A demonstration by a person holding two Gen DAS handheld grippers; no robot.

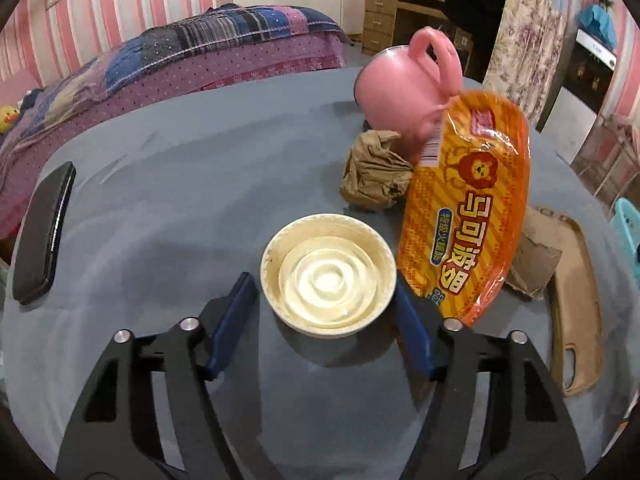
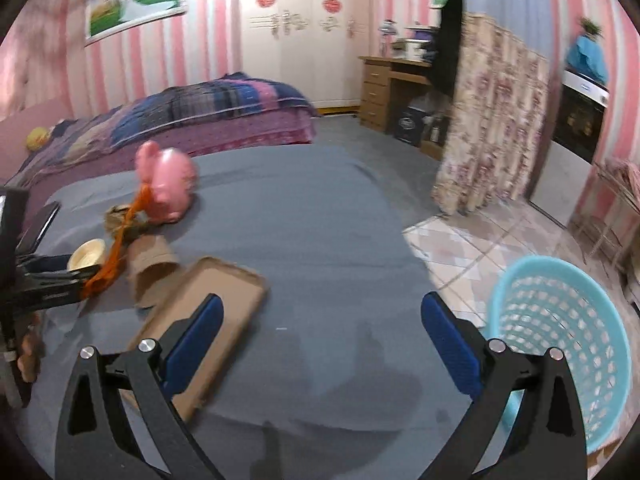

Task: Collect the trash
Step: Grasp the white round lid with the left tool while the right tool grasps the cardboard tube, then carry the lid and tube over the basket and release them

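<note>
While the left gripper (image 1: 326, 300) straddles the cup (image 1: 328, 274) on the grey table (image 1: 160, 184), the step in hand looks like the first pick of trash; its blue pads sit either side of the rim, the right pad just at it, the left one with a sliver of cloth showing, so the jaws are part-way in and I judge nothing is gripped yet.

Going left to right in the left view: a black case (image 1: 42, 236) at the edge; the cup, empty, white inside; a crumpled brown paper (image 1: 374, 170) behind it; a pink kettle (image 1: 404, 80); an orange snack bag (image 1: 468, 216) leaning upright beside the cup; torn cardboard (image 1: 532, 264); a brown tray (image 1: 576, 308).

Next, I judge, the jaws must close squarely on the rim without nudging the bag, then carry the cup to the blue basket (image 2: 560, 340) on the floor by the table.

The right gripper (image 2: 320, 336) hangs wide and empty over the cloth.

The bag carries a lion face, a barcode and large Chinese characters, seen upside down; I cannot read a brand.
</note>
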